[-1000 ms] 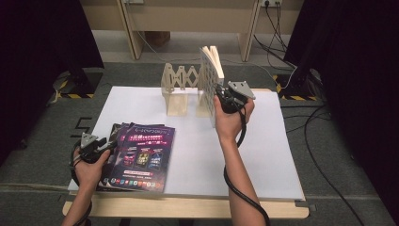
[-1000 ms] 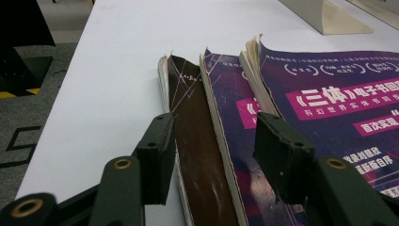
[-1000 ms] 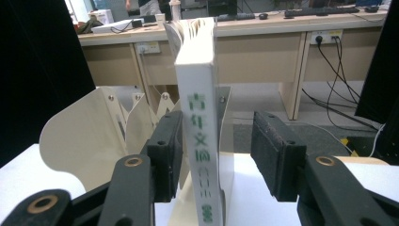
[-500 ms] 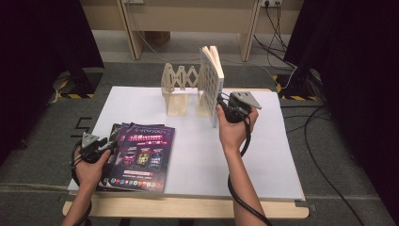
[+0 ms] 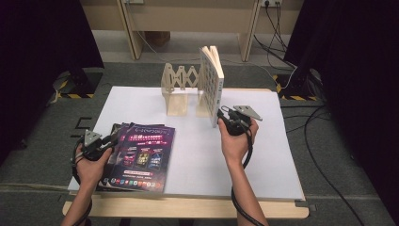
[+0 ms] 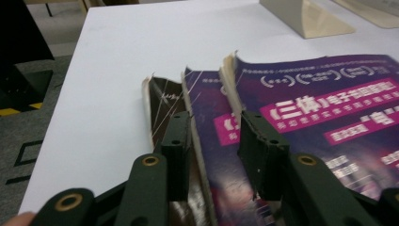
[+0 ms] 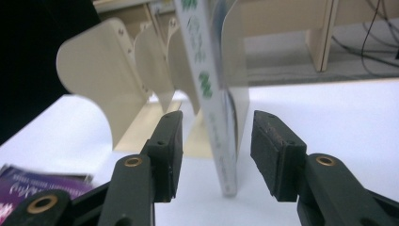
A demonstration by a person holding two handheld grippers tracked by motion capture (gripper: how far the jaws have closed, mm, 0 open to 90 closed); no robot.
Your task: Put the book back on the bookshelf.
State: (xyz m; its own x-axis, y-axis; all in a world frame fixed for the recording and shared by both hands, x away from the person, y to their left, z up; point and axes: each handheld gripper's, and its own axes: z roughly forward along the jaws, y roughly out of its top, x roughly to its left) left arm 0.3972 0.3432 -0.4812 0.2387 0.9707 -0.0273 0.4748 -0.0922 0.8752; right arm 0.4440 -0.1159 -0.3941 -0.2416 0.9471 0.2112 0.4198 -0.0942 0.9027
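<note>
Three purple booklets (image 5: 141, 157) lie fanned in an overlapping stack at the near left of the white table (image 5: 197, 155), and one book (image 5: 211, 84) stands upright at the right end of the single wooden expanding rack (image 5: 181, 89) further back. We count two grippers, one in each hand. Our left gripper (image 6: 214, 141) sits low at the stack's left edge; its jaws have just been closing and now stand about half apart — one jaw rests over the dark lowest cover, the other over the top booklet, with the edge of the middle booklet between them. We cannot tell whether the pads press on the paper yet; nothing is lifted. In the high view the left gripper (image 5: 101, 141) touches the stack's left side. Our right gripper (image 7: 214, 141) is released, its jaws spread wide on either side of the standing book's spine, with a clear gap at each pad — the book stands on its own lower edge on the table, leaning against the rack's end panel. From above, the right gripper (image 5: 226, 117) is just beside the book's near lower corner.
</note>
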